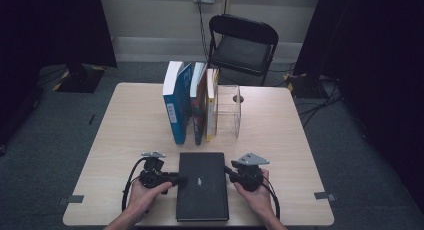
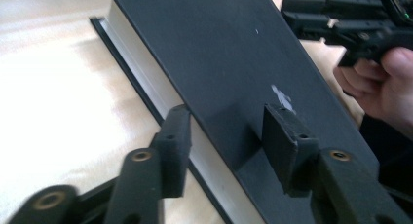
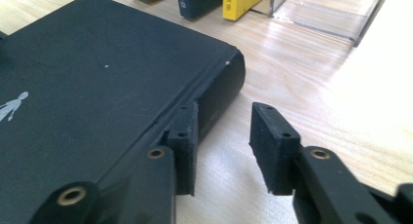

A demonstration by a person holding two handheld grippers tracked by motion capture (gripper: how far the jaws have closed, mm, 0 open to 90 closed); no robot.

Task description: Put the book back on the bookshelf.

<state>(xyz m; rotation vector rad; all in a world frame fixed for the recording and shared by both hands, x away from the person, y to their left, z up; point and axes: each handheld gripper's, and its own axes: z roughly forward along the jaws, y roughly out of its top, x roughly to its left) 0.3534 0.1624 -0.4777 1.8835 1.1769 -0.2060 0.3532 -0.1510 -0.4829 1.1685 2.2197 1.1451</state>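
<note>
A: Where was the black book (image 1: 202,185)?

B: Flat on the table (image 1: 135,120), near your edge, between your two hands. Its near end sat close to the table's front edge, so little room behind it. There was bare wood on both sides of it.

A: Your left gripper (image 2: 226,136)?

B: It straddled the book's page edge, one jaw on the cover, one beside the pages. The jaws were partly spread. I couldn't tell if the pads actually pressed on the book.

A: Right gripper (image 3: 224,136)?

B: One jaw rested against the book's spine, the other stood off over bare table. It was spread, pinching nothing.

A: Room ahead?

B: A strip of open table ran between the book and the standing books (image 1: 190,102). A clear stand (image 1: 229,110) stood just beside them, on their right. A folding chair (image 1: 242,45) stood behind the table.

A: Anything hard to read?

B: In the high view your hands covered most of both grippers. The book's far corner was cut off in the left gripper view. The cover mark (image 3: 12,106) was too small to read. The room's sides were dark.
</note>
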